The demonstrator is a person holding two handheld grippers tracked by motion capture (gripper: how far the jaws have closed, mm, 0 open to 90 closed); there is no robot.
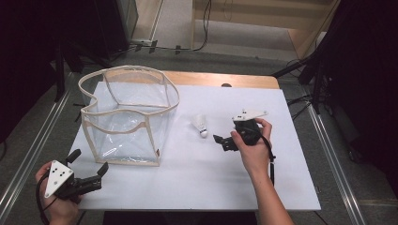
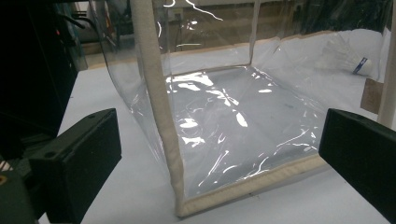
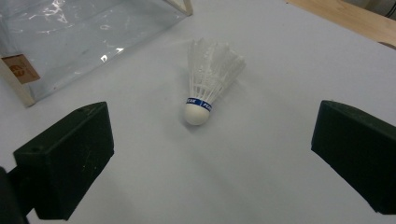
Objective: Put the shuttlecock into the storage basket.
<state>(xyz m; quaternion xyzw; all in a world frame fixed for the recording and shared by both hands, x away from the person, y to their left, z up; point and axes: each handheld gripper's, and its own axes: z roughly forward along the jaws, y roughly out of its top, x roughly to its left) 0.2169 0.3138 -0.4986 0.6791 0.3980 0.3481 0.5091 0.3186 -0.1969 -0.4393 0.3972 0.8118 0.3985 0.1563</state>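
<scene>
Through the clear bag (image 2: 224,107) the shuttlecock (image 2: 348,58) looks hazy, and the lettering on its blue band (image 3: 198,103) is too tiny to read.

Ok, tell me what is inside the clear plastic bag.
Nothing lies inside the clear plastic bag with beige trim; its see-through walls show a bare floor. The white feather shuttlecock lies outside, on the white table. Nothing is covered.

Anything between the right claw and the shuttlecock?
Nothing: in the right gripper view, bare white table separates the open right claw from the shuttlecock lying ahead.
</scene>
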